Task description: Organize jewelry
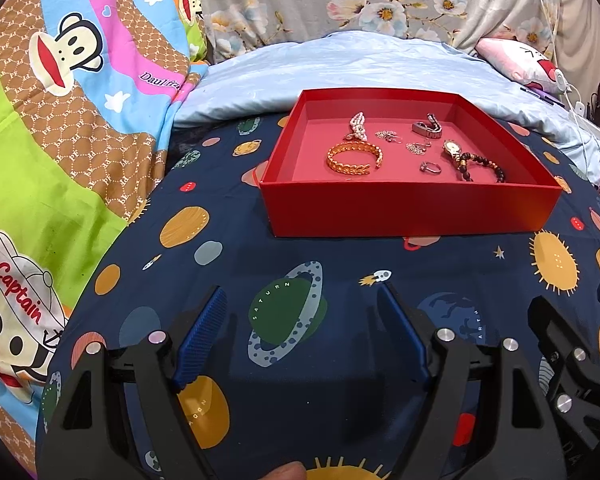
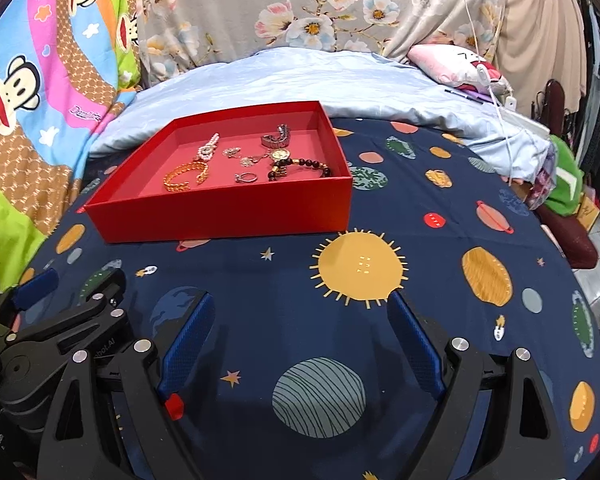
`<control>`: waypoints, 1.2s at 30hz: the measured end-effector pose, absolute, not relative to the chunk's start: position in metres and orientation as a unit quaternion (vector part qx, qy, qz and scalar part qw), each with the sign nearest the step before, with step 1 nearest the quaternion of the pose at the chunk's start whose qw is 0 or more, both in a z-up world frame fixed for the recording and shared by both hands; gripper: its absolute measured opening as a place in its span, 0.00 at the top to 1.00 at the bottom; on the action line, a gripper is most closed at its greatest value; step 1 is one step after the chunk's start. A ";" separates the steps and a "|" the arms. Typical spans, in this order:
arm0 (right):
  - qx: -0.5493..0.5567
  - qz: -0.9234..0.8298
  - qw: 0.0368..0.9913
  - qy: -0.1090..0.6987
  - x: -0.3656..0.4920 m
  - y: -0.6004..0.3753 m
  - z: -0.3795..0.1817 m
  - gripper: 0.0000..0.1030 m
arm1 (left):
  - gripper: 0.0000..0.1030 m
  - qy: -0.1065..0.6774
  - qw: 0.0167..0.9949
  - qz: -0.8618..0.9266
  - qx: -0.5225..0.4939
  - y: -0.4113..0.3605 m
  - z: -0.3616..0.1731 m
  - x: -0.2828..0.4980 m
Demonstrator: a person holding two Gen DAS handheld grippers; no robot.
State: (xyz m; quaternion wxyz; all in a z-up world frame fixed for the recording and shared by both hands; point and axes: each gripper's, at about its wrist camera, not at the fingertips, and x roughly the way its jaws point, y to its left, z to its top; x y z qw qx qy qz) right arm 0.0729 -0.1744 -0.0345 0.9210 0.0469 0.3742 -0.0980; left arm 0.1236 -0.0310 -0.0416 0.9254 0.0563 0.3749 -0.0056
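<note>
Red cardboard box [image 1: 410,208] sits on the planet-print bed sheet [image 1: 284,248], its far edge near the pale blue blanket [image 1: 340,64]. Inside lie a gold bracelet [image 1: 354,159], a ring [image 1: 431,167], a bead bracelet [image 1: 482,166] and a watch [image 1: 452,148]. Left claw [image 1: 302,334] and right claw [image 2: 300,336] both hover wide open, holding nothing, over bare sheet well short of the box's near wall.

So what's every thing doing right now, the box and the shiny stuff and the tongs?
Red box: open, no lid, on the bed.
Gold bracelet: lying loose inside the box.
Ring: loose inside the box.
Gold watch: inside, touching the bead bracelet.
Left tongs: open, empty.
Right tongs: open, empty.
</note>
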 end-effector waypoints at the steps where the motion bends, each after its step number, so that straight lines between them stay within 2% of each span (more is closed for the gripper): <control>1: 0.047 -0.096 0.921 0.374 0.073 -0.174 -0.034 0.17 | 0.27 0.375 0.925 -0.006 0.054 -0.030 -0.042 0.124; 36: 0.044 -0.097 0.927 0.359 0.069 -0.173 -0.030 0.16 | 0.27 0.358 0.932 -0.004 0.050 -0.030 -0.035 0.118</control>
